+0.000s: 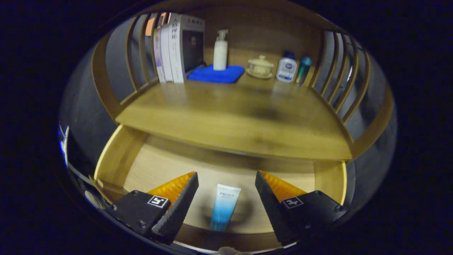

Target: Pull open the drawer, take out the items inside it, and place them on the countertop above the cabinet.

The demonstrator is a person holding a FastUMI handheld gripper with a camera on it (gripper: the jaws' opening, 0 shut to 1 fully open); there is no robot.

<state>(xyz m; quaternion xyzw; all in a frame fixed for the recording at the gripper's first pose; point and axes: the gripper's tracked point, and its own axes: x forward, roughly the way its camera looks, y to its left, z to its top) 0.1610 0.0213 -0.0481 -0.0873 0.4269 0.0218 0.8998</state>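
Wooden slats curve up on both sides of the countertop, a bare stretch of brown board with a row of things along its back edge. From the left, three books stand upright, spines forward, pressed together. Next lies one folded blue cloth, and on it stands one white pump bottle. Right of the cloth sits one pale lidded cup on a saucer. Just beside that stands one white bottle with a dark cap, and close to its right one slim teal bottle. Below the countertop the drawer is pulled open, its light wooden floor showing. It holds one item that can be seen: a white-to-blue tube, lying lengthwise near the drawer's front wall. The gripper hangs above the drawer with its two fingers spread wide, holding nothing; the tube lies between them and below, touching neither black pad.
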